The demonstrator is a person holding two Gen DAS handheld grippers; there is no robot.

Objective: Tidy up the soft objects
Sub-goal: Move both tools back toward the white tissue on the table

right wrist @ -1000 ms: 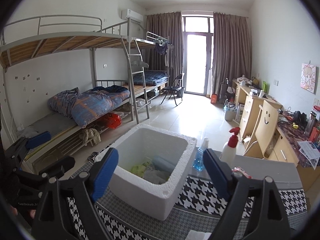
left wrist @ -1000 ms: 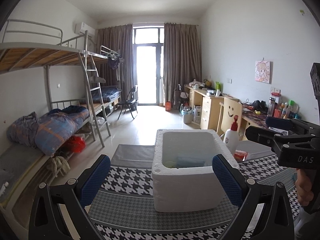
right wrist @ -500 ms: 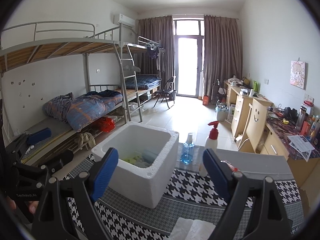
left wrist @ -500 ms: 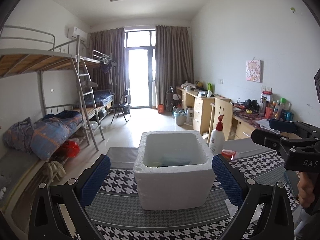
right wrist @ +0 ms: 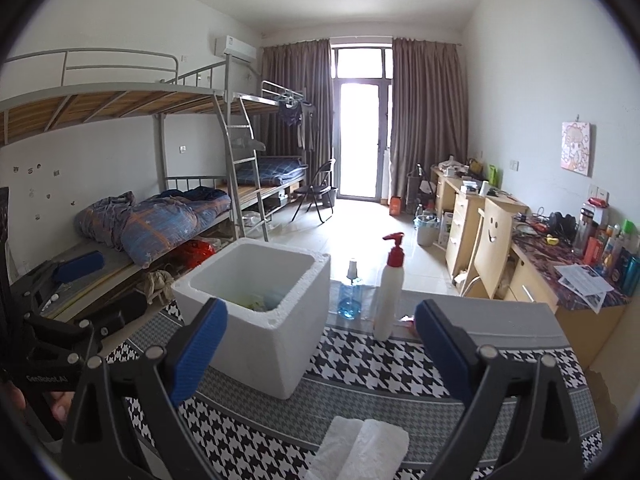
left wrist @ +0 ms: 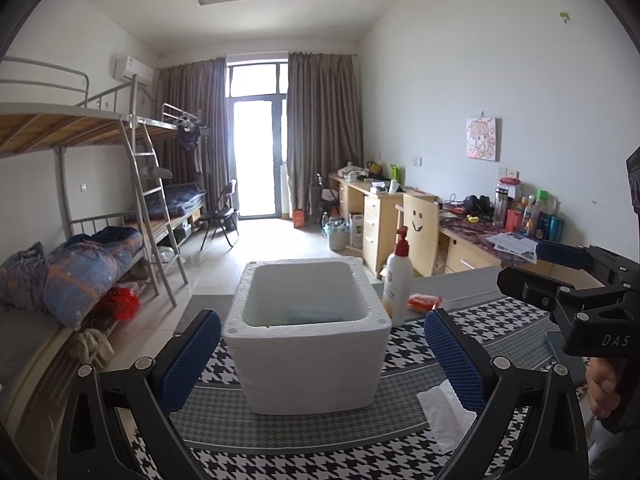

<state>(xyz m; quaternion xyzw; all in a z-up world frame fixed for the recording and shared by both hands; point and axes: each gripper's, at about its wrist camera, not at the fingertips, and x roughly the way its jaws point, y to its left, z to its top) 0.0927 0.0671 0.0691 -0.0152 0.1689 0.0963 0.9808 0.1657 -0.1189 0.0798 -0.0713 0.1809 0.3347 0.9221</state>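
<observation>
We see a pump bottle [right wrist: 387,295] and a blue spray bottle [right wrist: 350,293] standing on the houndstooth cloth [right wrist: 384,364], just beside each other, with a small red packet [left wrist: 425,301] lying near the pump bottle. On the left of the room we make out a bunk bed [right wrist: 120,96] with a rolled blue quilt [right wrist: 160,220] on its lower bunk and a folding chair [right wrist: 318,190] beyond. Along the right wall we find a cluttered desk [right wrist: 560,264], a wooden chair [right wrist: 496,236] with a smiley face and a picture [right wrist: 575,148], with brown curtains [right wrist: 428,120] at the far door.
</observation>
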